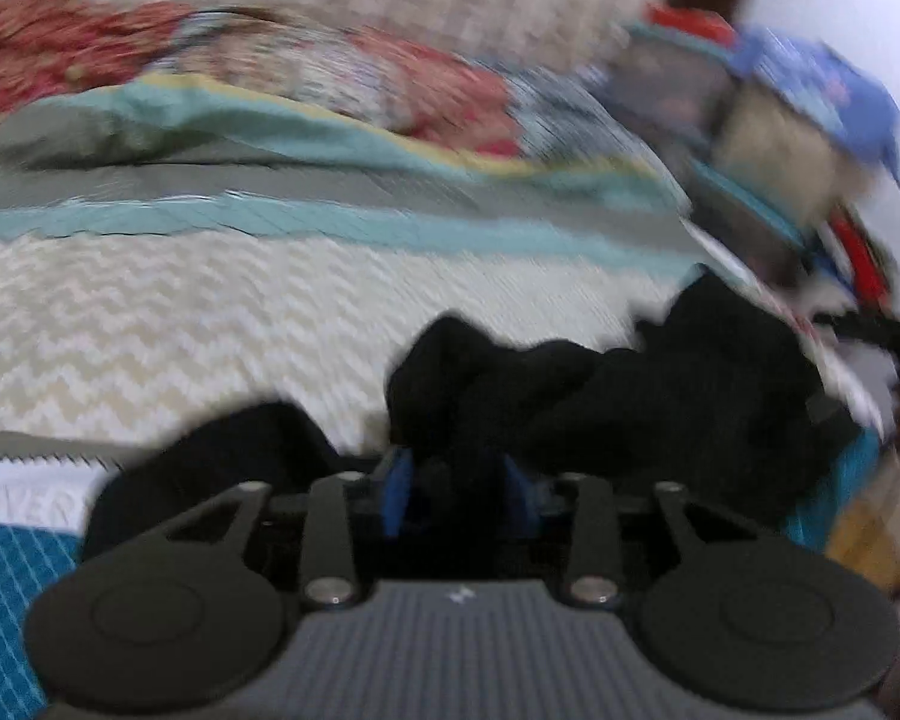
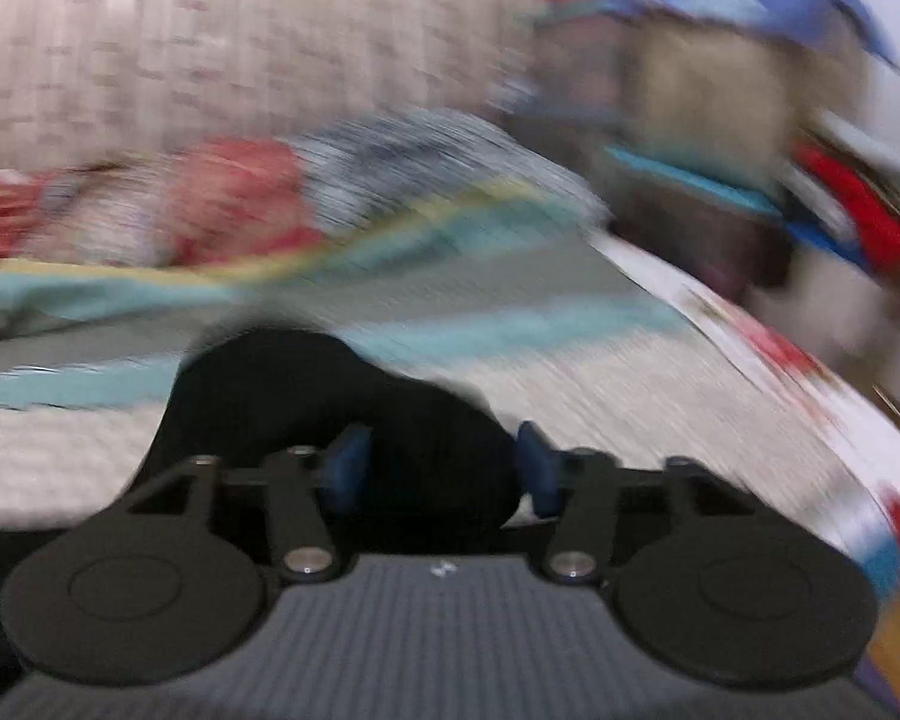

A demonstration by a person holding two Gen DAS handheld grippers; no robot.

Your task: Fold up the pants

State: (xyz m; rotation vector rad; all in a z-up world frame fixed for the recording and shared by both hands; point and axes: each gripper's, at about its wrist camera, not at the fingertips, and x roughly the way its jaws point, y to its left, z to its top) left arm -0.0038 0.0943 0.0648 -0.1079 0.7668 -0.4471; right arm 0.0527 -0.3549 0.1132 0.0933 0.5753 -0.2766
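The black pants (image 1: 600, 396) lie bunched on a bed with a cream zigzag cover (image 1: 150, 330). My left gripper (image 1: 459, 498) has its blue pads (image 1: 396, 498) closed on a fold of the black cloth. In the right wrist view the pants (image 2: 330, 396) bulge up between the fingers of my right gripper (image 2: 444, 468). Its blue pads (image 2: 348, 468) stand fairly wide apart with cloth between them; the blur hides whether they pinch it.
A floral red and teal quilt (image 1: 270, 78) lies crumpled at the back of the bed. A pile of coloured items (image 1: 798, 120) stands at the right edge. A wall (image 2: 210, 30) is behind. Both views are motion blurred.
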